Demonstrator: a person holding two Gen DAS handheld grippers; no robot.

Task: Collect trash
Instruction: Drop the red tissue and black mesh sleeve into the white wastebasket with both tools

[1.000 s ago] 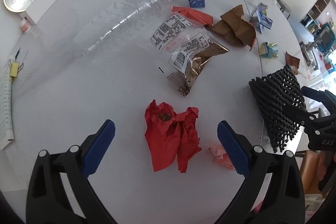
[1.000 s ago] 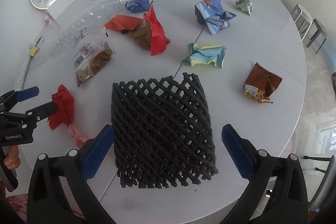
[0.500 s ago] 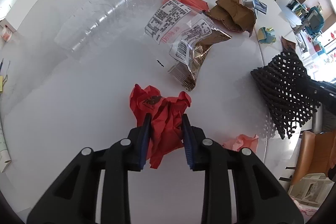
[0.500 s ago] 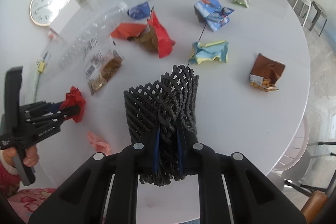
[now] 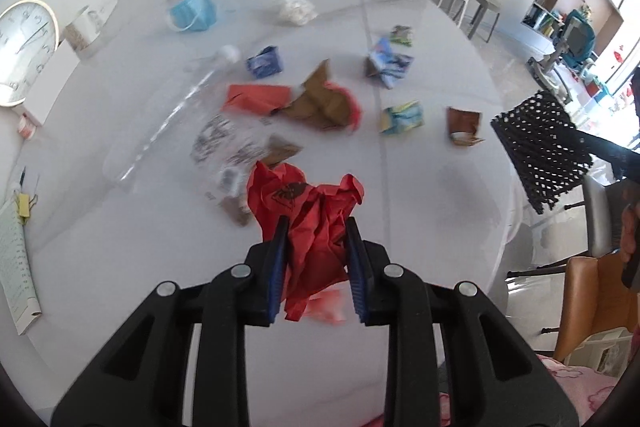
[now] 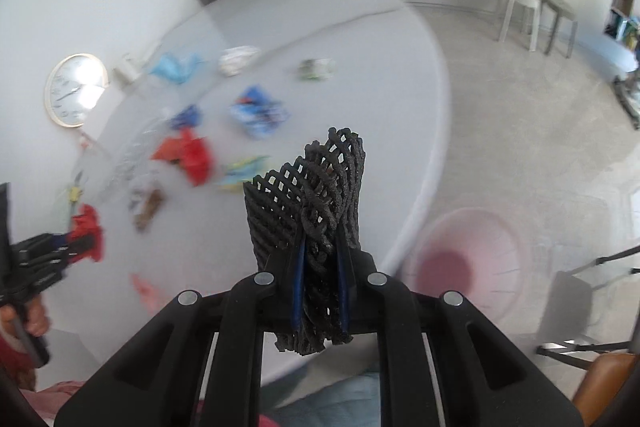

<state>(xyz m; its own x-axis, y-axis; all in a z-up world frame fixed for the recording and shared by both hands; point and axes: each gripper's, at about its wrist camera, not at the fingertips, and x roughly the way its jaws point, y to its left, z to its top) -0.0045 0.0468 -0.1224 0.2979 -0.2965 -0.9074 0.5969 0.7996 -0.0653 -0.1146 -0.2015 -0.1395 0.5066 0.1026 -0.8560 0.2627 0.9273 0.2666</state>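
Left gripper (image 5: 316, 263) pinched crumpled red paper (image 5: 310, 217) at frame centre — light, soft, crushable; right gripper (image 6: 320, 291) pinched black foam netting (image 6: 310, 195) — springy, compressed mid-body.

crumpled paper (image 5: 316, 223): red, dark print at its 11 o'clock | mesh foam net (image 6: 316, 211): black lattice | gripper pads (image 5: 277, 267): blue, ribbed, on black frames | table (image 5: 120, 247): glossy white | face mask (image 5: 192, 11): light blue | clock (image 5: 24, 53): white face, pale gold rim | basin (image 6: 468, 259): pink
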